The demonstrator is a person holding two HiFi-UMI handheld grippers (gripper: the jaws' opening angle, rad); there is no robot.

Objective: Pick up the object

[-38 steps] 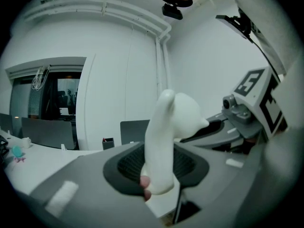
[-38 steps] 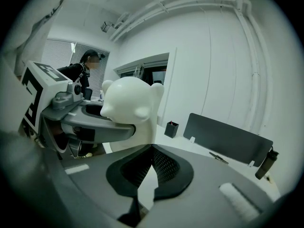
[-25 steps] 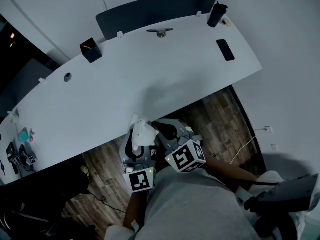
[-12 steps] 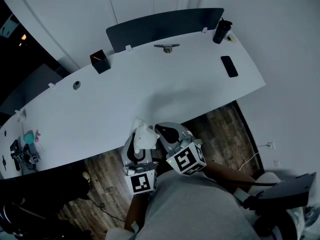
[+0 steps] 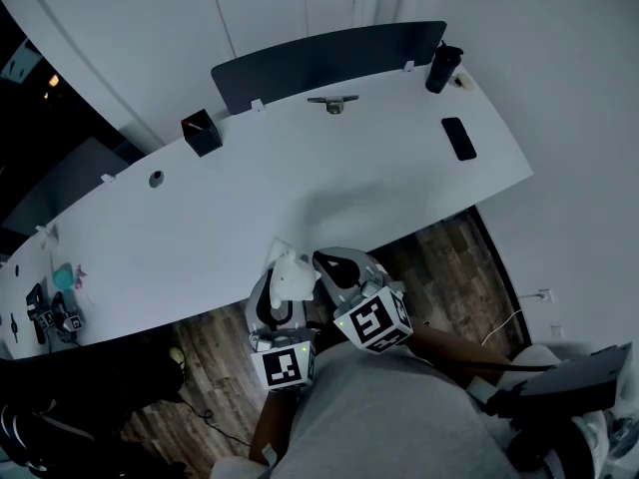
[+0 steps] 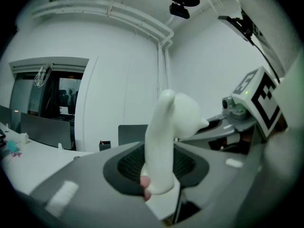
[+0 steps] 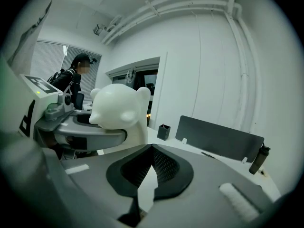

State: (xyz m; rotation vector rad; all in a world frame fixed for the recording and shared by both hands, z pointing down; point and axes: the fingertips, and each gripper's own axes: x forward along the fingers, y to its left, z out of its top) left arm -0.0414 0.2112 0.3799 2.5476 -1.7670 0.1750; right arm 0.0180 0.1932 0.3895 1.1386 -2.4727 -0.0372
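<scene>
White bear figurine [image 6: 173,113] clamped in the left gripper [image 6: 156,172], raised at the desk's [image 5: 300,183] near edge.
The grip sits low on its body, so the heavy head could tip it loose towards the wood floor [image 5: 439,242]. The right gripper [image 7: 151,175] at its 3 o'clock is closed and empty. At 11 o'clock a pen cup [image 5: 202,133] shows something red-tipped. The bottle [image 5: 440,68] at 1 o'clock hides its contents.
</scene>
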